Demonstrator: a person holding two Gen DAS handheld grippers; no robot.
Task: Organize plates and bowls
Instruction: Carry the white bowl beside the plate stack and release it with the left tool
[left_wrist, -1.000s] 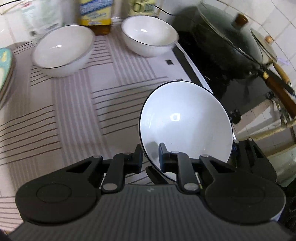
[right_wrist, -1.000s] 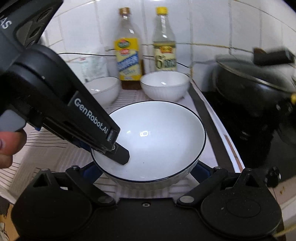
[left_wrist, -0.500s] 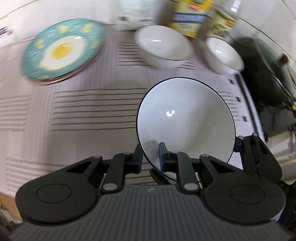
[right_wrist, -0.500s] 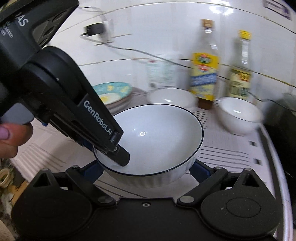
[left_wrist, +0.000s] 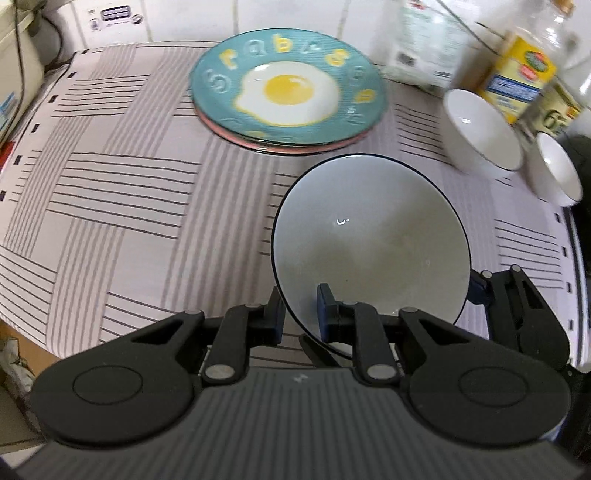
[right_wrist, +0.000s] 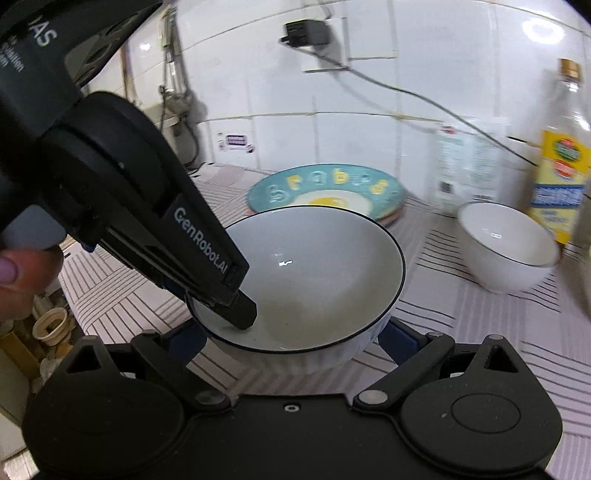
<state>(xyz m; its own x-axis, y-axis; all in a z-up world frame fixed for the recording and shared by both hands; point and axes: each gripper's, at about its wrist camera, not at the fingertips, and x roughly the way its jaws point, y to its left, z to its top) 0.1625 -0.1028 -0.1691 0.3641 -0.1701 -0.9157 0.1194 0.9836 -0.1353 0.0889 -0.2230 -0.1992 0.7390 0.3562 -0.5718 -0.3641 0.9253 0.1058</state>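
Gripping item: left gripper (left_wrist: 299, 314), jaws clamped on the near rim of the large bowl (left_wrist: 373, 243), one finger inside, one outside. Right gripper (right_wrist: 291, 339): jaws spread wide, cradling the same bowl's outer wall from either side; whether the pads truly press cannot be told. Large bowl: white, dark-rimmed, carried clear above the striped cloth (left_wrist: 110, 192), just short of the egg plate (left_wrist: 288, 92). Egg plate: topmost of a stack, beyond the bowl. Two small bowls (left_wrist: 480, 133): right of the egg plate, beside the bottles (left_wrist: 517, 85). Handling note: keep the bowl level, both grippers travelling together; set it down beside the plate stack, not on it, before loosening the rim grip.
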